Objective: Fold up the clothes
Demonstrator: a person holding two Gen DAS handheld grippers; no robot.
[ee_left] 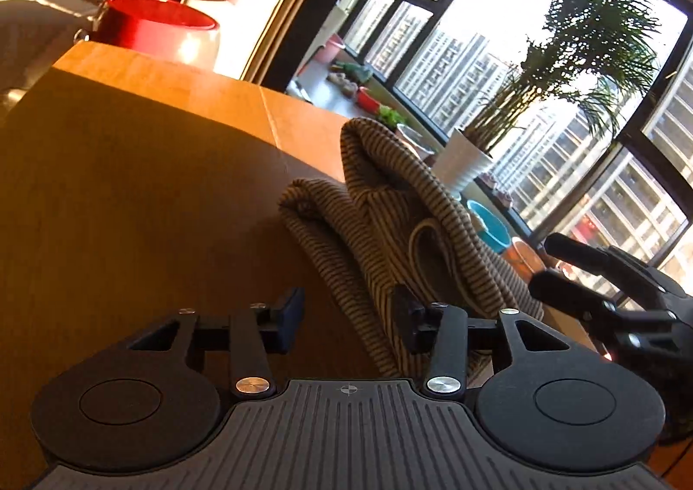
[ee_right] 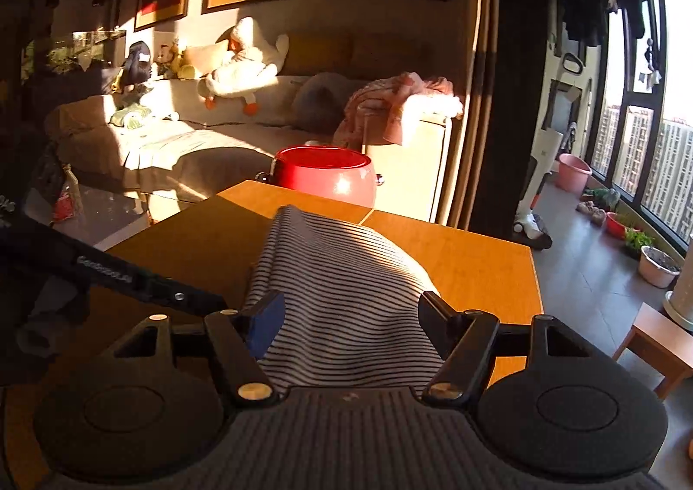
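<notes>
A striped garment (ee_left: 390, 238) lies bunched on the wooden table (ee_left: 151, 186). In the left wrist view my left gripper (ee_left: 346, 312) is open, its right finger touching the cloth's near edge, its left finger over bare wood. My right gripper (ee_left: 563, 269) shows at the far right of that view, beside the garment, jaws apart. In the right wrist view the striped garment (ee_right: 342, 286) stretches away between the open fingers of my right gripper (ee_right: 351, 321), which straddle its near end without pinching it. Part of the left gripper's body (ee_right: 108, 273) crosses the left side.
A red pot (ee_right: 325, 176) stands beyond the table's far edge, with a sofa (ee_right: 195, 143) behind it. The table's right edge (ee_right: 535, 273) drops to the floor, where a low stool (ee_right: 658, 342), basins and a potted palm (ee_left: 472, 160) stand by the window.
</notes>
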